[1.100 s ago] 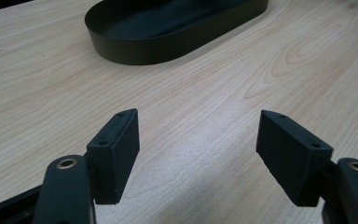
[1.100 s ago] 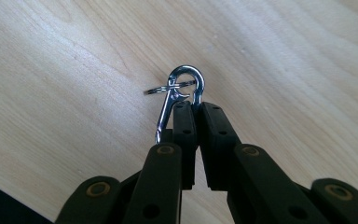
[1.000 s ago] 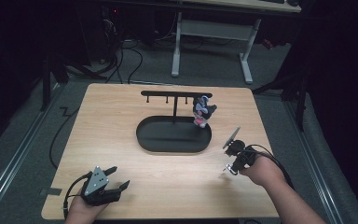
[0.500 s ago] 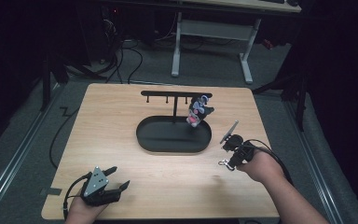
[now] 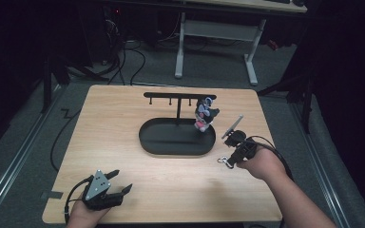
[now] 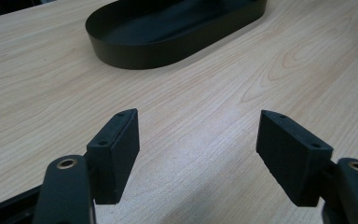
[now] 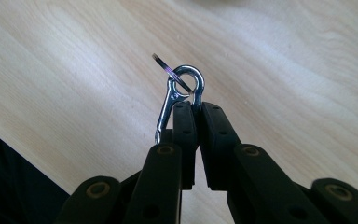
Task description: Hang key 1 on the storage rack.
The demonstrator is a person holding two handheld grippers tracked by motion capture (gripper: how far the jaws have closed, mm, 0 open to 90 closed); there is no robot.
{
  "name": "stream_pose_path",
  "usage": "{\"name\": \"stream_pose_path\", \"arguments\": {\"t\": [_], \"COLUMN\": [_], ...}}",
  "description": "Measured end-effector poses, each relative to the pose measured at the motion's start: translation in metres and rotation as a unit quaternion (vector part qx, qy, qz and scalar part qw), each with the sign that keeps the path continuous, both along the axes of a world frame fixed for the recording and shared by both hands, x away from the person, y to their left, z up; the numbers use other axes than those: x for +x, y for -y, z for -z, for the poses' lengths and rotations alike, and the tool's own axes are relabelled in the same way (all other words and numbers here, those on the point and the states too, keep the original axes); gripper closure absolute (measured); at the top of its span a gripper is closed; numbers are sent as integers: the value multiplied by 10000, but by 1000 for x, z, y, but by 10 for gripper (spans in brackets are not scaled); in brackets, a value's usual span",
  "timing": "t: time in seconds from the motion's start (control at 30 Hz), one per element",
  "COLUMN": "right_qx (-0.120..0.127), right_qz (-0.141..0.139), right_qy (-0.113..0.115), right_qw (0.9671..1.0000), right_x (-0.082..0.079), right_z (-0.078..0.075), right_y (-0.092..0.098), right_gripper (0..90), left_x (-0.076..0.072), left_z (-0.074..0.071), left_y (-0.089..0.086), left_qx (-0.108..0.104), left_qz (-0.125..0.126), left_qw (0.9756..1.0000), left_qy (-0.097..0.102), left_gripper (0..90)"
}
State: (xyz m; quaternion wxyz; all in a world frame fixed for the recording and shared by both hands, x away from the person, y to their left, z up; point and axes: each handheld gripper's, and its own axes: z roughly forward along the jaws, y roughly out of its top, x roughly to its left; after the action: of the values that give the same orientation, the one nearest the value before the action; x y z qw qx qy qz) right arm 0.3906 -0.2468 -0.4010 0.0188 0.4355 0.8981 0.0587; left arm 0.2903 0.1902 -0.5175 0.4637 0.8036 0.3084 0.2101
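The right gripper pinches a metal clasp, its jaws pressed together on the clasp's shank. The clasp's round eye sticks out past the fingertips, and a thin ring threads through that eye. The hook part of the clasp runs down the outer side of one jaw. In the high view this gripper is held just off the tray's right end, above the bare table, with the clasp hanging on the side toward the person.

The tray is a black oval dish near the middle of the table. A post rises from it and carries a black bar with small pegs. A plush toy hangs from the bar at the tray's right end.

The left gripper rests at the table's near left corner, well apart from the tray. Its jaws are spread wide with nothing between them; in the left gripper view only wood grain lies between the two pads, and the tray sits farther off beyond them.
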Motion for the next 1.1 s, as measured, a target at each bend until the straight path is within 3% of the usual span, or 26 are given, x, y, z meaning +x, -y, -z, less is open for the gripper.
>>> {"name": "stream_pose_path", "arguments": {"t": [0.5,0.67,1.1], "right_qx": [302,555,667], "right_qz": [37,26,102], "right_qy": [224,304,482], "right_qw": [9993,9980,9966], "right_x": [39,55,81], "right_z": [-40,-53,-72], "right_y": [-25,-35,-53], "right_gripper": [855,855,856], "left_x": [1,1,1], "left_z": [0,0,1], "left_y": [-3,-3,-3], "left_qx": [-34,-51,-44], "left_qz": [-9,-11,-12], "left_qw": [10000,10000,10000], "left_qy": [-13,-9,-22], "left_gripper": [306,307,308]}}
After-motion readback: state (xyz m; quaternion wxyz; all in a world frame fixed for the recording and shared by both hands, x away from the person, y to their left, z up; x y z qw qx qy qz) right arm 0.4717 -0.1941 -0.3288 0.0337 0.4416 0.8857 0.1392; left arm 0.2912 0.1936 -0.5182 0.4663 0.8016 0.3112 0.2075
